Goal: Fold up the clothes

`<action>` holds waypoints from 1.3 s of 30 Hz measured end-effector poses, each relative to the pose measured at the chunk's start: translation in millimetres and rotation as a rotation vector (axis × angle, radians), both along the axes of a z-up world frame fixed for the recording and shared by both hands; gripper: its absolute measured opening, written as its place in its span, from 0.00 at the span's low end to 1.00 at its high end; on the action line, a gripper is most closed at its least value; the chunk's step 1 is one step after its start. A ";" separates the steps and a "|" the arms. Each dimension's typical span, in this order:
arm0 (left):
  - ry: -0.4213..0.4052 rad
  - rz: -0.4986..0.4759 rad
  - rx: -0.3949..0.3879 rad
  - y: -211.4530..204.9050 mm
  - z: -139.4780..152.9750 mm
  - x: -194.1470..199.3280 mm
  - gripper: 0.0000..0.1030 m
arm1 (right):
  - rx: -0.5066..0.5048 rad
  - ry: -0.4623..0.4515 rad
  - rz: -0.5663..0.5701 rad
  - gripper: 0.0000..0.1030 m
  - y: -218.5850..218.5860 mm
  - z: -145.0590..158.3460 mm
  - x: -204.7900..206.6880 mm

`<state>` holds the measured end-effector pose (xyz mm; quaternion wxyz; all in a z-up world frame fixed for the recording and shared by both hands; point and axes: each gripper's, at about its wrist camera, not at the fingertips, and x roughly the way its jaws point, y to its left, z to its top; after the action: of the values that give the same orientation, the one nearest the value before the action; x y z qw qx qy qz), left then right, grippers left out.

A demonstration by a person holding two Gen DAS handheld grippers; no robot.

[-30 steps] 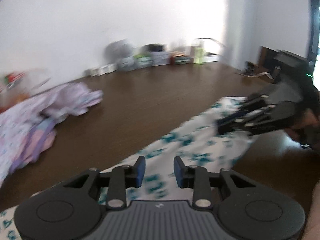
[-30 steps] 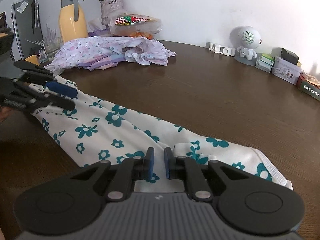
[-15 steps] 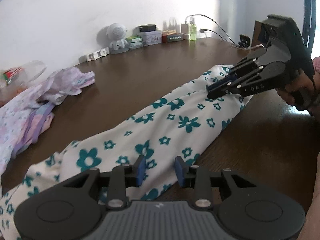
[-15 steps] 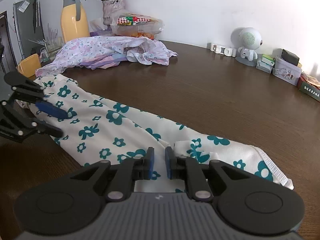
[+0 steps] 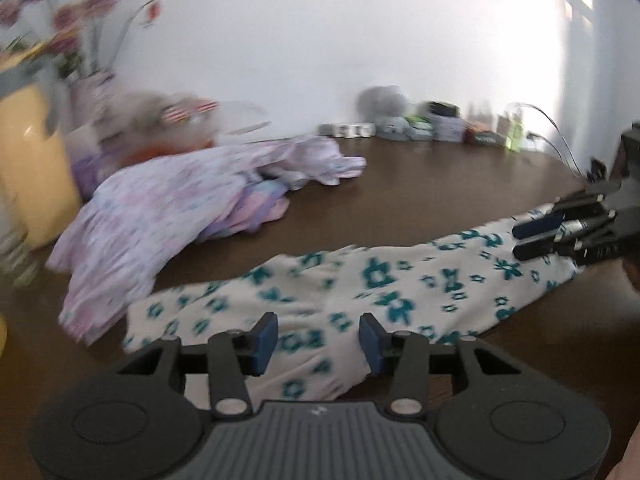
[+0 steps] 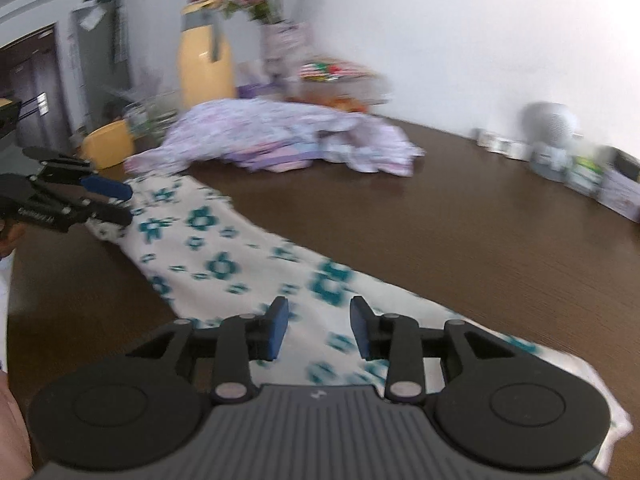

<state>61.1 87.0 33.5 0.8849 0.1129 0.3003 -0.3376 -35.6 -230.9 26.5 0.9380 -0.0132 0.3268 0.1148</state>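
A white garment with teal flowers lies in a long folded strip on the dark wooden table; it also shows in the right wrist view. My left gripper is open and empty, just above the strip's left end. My right gripper is open and empty over the strip's right end. Each gripper shows in the other's view, the right one and the left one, both with jaws apart above the cloth.
A heap of lilac and pink clothes lies behind the strip. A yellow jug and a vase of flowers stand at the far left. Small boxes and a white round gadget line the wall.
Both grippers have opened; the right one was shut on the floral garment and has let go. Both views have swung left and blurred with motion. The garment now lies flat.
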 end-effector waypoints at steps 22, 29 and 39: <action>0.037 0.020 0.063 64.1 -27.9 34.3 0.42 | -0.037 0.078 -0.016 0.35 24.4 -18.1 26.3; 0.022 0.092 0.030 87.9 -5.7 31.9 0.42 | -0.040 0.078 -0.027 0.36 25.8 -18.4 26.4; 0.143 0.077 0.073 68.8 -18.1 63.6 0.33 | -0.045 0.076 -0.039 0.36 27.2 -18.7 25.0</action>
<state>124.7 155.9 15.4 0.8688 0.1091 0.3790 -0.2995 -10.6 -203.7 7.8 0.9264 -0.0236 0.3650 0.0894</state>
